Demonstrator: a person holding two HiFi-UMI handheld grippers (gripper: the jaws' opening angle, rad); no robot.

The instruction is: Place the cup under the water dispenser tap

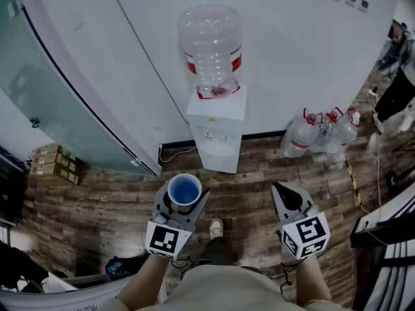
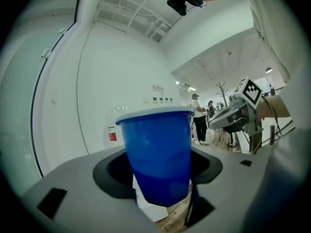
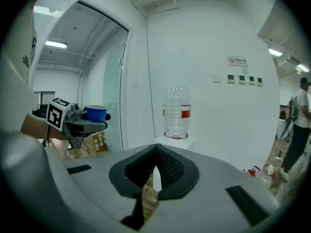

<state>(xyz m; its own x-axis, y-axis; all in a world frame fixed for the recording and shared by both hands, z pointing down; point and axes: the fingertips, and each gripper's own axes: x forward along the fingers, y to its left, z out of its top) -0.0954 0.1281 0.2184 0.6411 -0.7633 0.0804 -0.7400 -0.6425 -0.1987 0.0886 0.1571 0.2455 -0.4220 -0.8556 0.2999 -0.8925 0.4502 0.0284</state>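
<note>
Cup (image 1: 185,190) check: it's a blue plastic one, standing upright in the left gripper (image 1: 183,201), mouth facing straight up and long axis vertical, wider at the white-edged rim and narrowing toward the base. The left gripper view shows the two jaws spread about halfway and pressed on the lower part of the cup from either side, so the cup is properly clamped, with most of its body sticking up above them. From the head view you look right down into it, and the inside looks blue all the way to the bottom. It's held in the air over the wooden floor (image 1: 97,206), in front of the white water dispenser (image 1: 217,131) but well apart from it, a bit left of the dispenser's centre line. The dispenser stands against the white wall with a big clear bottle (image 1: 211,47) upended on top, red label band around it. The right gripper (image 1: 281,188) is off to the right at about the same level as the left one, its jaws closed together with nothing between them, pointing toward the dispenser. A few spare water bottles (image 1: 324,135) lie on the floor by the wall to the right of the dispenser, and a glass partition (image 1: 39,76) runs along the left side. One shoe (image 1: 216,227) pokes out between the two grippers.
</note>
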